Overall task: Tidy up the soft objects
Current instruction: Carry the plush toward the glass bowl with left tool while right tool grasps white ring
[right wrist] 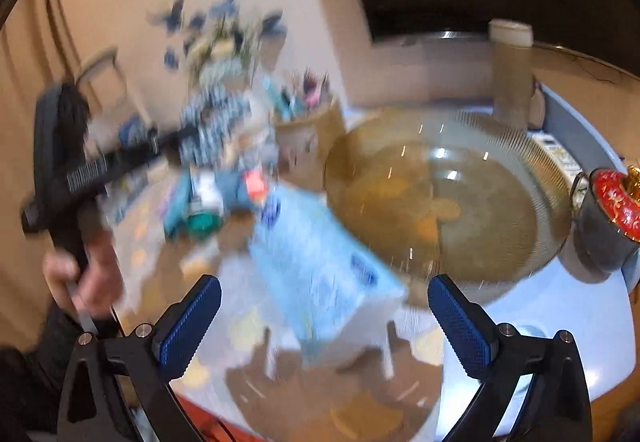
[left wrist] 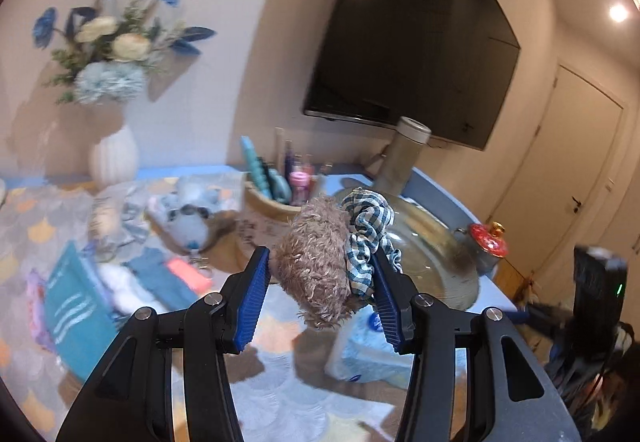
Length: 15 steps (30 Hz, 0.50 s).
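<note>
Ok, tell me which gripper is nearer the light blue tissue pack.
Right. The right gripper stands open just before the light blue tissue pack, which lies partly between its fingers. The left gripper is raised above it, shut on a brown plush toy.

A dark television (left wrist: 408,37) hung on the beige wall (left wrist: 248,1). A closed door (left wrist: 560,145) stood to its right, under a lit ceiling lamp (left wrist: 618,13). The desk (left wrist: 280,402) wore a scale-patterned cloth.

- Left gripper (left wrist: 320,278) clamps a brown plush toy (left wrist: 316,262) with a checked scarf (left wrist: 366,230).
- Glass bowl (left wrist: 436,242) at two o'clock.
- Flower vase (left wrist: 114,157) at ten o'clock.
</note>
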Motion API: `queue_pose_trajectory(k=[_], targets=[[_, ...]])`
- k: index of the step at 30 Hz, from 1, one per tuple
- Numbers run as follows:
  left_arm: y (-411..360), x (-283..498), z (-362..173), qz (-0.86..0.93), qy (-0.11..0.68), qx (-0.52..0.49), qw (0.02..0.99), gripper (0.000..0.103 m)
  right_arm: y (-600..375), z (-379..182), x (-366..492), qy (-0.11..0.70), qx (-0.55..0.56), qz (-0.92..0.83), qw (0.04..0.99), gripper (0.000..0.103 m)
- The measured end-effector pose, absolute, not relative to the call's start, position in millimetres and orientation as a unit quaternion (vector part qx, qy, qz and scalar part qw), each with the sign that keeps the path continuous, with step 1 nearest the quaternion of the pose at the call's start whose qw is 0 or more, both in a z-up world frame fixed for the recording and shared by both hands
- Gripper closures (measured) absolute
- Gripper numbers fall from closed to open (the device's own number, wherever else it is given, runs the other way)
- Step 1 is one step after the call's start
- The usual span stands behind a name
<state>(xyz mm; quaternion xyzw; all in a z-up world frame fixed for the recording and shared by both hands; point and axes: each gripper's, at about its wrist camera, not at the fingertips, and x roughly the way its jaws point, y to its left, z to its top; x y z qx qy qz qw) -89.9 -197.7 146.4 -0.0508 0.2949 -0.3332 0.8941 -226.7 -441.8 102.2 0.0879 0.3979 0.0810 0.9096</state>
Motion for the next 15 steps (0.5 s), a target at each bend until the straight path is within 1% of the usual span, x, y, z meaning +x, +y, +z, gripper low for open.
queue_pose_trajectory(k=[2, 6, 11, 13, 15], targets=[[-188, -90, 148, -0.319, 0.293, -0.048, 0.9, 0.056, -432, 89, -226, 0.424, 0.066, 0.08, 0.9, 0.0], [-165, -90, 149, -0.302, 0.29, -0.052, 0.907, 0.056, -426, 71, -223, 0.444, 0.051, 0.067, 0.892, 0.0], [-145, -97, 151, -0.289, 0.277, -0.05, 0.915, 0.056, -425, 55, -207, 0.477, 0.1, 0.059, 0.871, 0.002], [-136, -98, 150, -0.289, 0.276, -0.056, 0.915, 0.056, -415, 52, -198, 0.491, 0.132, 0.081, 0.858, 0.002], [-126, -97, 148, -0.288, 0.277, -0.064, 0.914, 0.056, -398, 48, -187, 0.512, 0.14, 0.088, 0.843, 0.002]])
